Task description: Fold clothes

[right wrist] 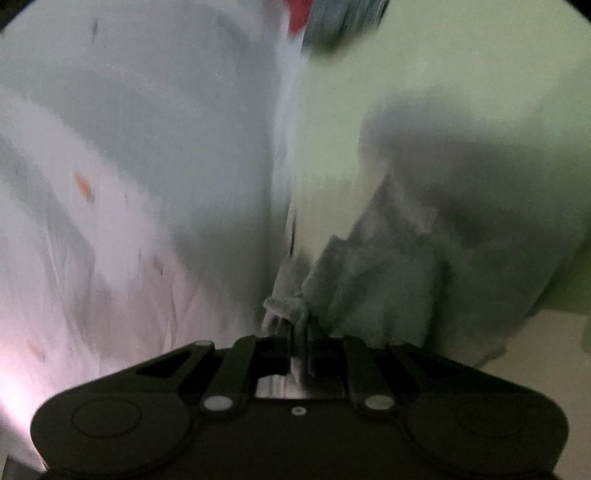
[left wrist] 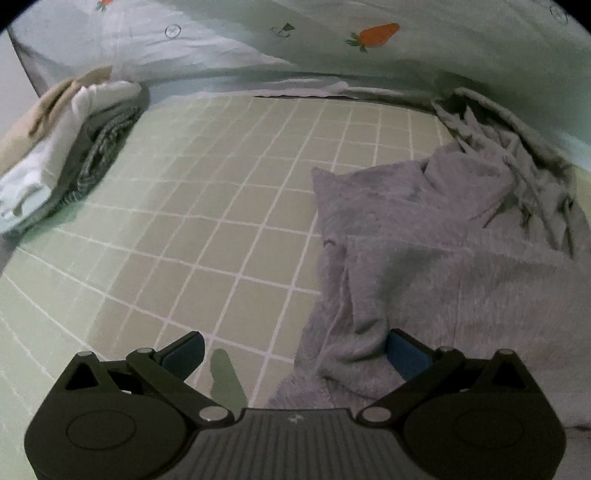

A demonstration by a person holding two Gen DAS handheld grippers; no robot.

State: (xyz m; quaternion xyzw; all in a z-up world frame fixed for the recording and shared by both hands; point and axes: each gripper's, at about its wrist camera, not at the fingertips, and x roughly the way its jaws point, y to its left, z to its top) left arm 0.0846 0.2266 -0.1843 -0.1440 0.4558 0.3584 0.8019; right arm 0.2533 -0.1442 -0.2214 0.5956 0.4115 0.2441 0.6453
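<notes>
Left wrist view, bottom of frame: left gripper (left wrist: 295, 350) with jaws spread wide, blue pads (left wrist: 404, 354) exposed. The right-hand pad touches the near edge of a grey fleece garment (left wrist: 443, 258); the left-hand pad is over bare mat. Nothing is clamped between them.

The grey fleece garment lies crumpled across the right half of the frame, on a green grid mat (left wrist: 229, 206), bunching higher toward the upper right. Mid left of frame: a stack of folded clothes (left wrist: 66, 155), white and beige pieces on top of a dark striped one, at the mat's left edge. Beyond the mat, top of frame: a pale sheet with carrot print (left wrist: 376, 35).

Right wrist view (heavy motion blur): right gripper (right wrist: 297, 343) at bottom centre, jaws pressed together, pinching a thin fold of the grey fleece garment (right wrist: 388, 280), which extends away to the right. Left half of frame: the pale sheet (right wrist: 147, 147), blurred. Upper right: green mat surface (right wrist: 461, 55), grid not resolvable.
</notes>
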